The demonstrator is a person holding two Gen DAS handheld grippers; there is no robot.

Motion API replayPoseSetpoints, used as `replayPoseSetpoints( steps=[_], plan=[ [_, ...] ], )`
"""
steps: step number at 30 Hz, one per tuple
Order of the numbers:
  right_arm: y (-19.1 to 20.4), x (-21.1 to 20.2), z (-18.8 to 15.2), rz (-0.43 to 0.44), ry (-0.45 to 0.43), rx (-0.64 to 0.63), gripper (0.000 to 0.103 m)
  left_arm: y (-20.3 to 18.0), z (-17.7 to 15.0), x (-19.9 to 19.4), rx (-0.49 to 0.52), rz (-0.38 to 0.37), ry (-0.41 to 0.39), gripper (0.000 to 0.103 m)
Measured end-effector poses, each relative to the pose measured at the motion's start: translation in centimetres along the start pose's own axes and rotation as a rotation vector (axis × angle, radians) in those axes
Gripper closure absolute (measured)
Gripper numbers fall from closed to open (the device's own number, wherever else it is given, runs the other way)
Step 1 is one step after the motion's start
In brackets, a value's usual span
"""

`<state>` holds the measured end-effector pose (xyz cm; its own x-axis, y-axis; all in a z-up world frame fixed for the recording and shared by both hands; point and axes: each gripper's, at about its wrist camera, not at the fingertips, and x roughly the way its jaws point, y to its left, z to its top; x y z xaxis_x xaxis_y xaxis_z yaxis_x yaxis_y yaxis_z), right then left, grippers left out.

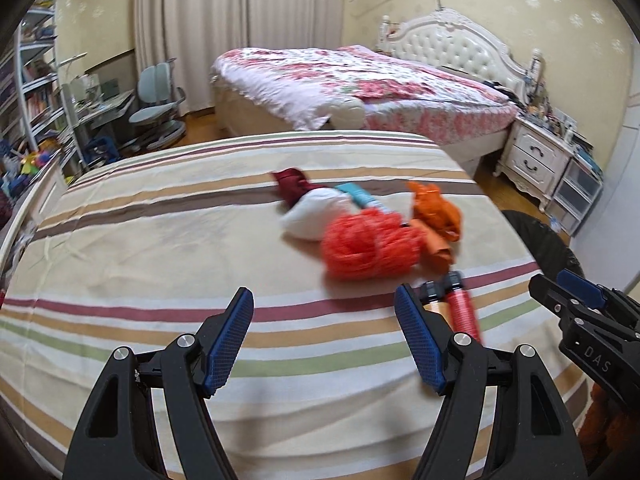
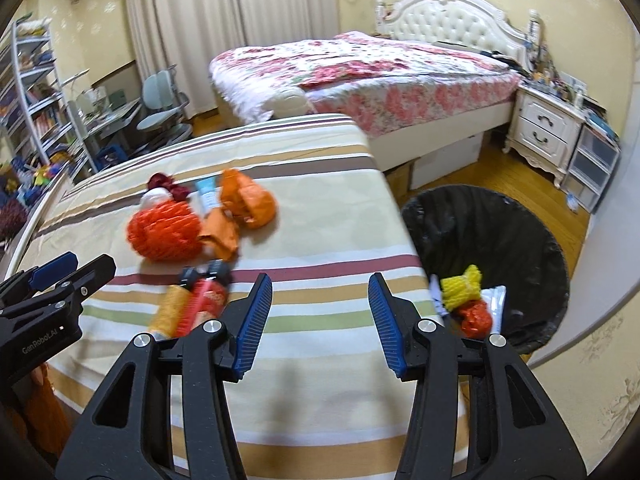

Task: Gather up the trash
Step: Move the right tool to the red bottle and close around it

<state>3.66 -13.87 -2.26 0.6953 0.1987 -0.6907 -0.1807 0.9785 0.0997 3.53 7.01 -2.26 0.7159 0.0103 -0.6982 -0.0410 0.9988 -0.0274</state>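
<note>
Trash lies on a striped tablecloth (image 1: 160, 240): a red foam net (image 1: 368, 244), orange bags (image 1: 436, 210), a white wad (image 1: 316, 214), a dark red scrap (image 1: 294, 184), a teal tube (image 1: 358, 196) and two tubes with black caps (image 1: 460, 308). My left gripper (image 1: 324, 336) is open and empty, just left of the tubes. My right gripper (image 2: 320, 316) is open and empty above the table's right edge, beside a black-lined bin (image 2: 520, 240) holding a yellow net (image 2: 462, 286) and red trash (image 2: 476, 318). The red net (image 2: 164, 232) and tubes (image 2: 192, 300) lie to its left.
A bed (image 1: 360, 84) with a floral cover stands behind the table, with a white nightstand (image 1: 536, 156) to its right. A desk, chair (image 1: 158, 104) and shelves (image 1: 32, 92) are at the left. The floor is wood.
</note>
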Motion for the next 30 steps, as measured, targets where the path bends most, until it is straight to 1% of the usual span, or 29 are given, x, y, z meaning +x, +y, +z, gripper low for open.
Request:
replayPoseSetpoints(
  steps=[3,7,12,17,20,22,25,27,30],
  plan=[
    [2.2,0.4,0.0,0.019,0.009,-0.041,0.054,2.0,-0.5,0.1,-0.030,0.030,0.005,0.032],
    [4.5,1.2,-0.1,0.036,0.030,-0.080,0.054,4.1,-1.3,0.1,-0.069,0.046,0.015,0.032],
    [6.0,2.1,-0.3,0.032,0.053,-0.110,0.054,5.0,-2.0,0.2,-0.086,0.042,0.029,0.032],
    [6.5,2.9,-0.4,0.025,0.074,-0.117,0.055,4.7,-2.1,0.4,-0.082,0.024,0.034,0.032],
    [6.6,3.3,-0.5,0.026,0.084,-0.121,0.058,4.5,-2.1,0.6,-0.078,0.016,0.040,0.032],
    [6.5,3.6,-0.6,0.028,0.092,-0.123,0.064,4.2,-2.2,0.8,-0.076,0.012,0.046,0.032],
    [6.5,3.9,-0.7,0.033,0.104,-0.123,0.069,4.0,-2.4,0.9,-0.073,0.008,0.052,0.032],
    [6.5,4.1,-0.8,0.036,0.110,-0.125,0.078,3.8,-2.4,0.9,-0.073,0.005,0.056,0.032],
    [6.3,3.9,-1.0,0.037,0.106,-0.127,0.078,3.5,-2.5,1.0,-0.071,0.004,0.059,0.032]
  ],
)
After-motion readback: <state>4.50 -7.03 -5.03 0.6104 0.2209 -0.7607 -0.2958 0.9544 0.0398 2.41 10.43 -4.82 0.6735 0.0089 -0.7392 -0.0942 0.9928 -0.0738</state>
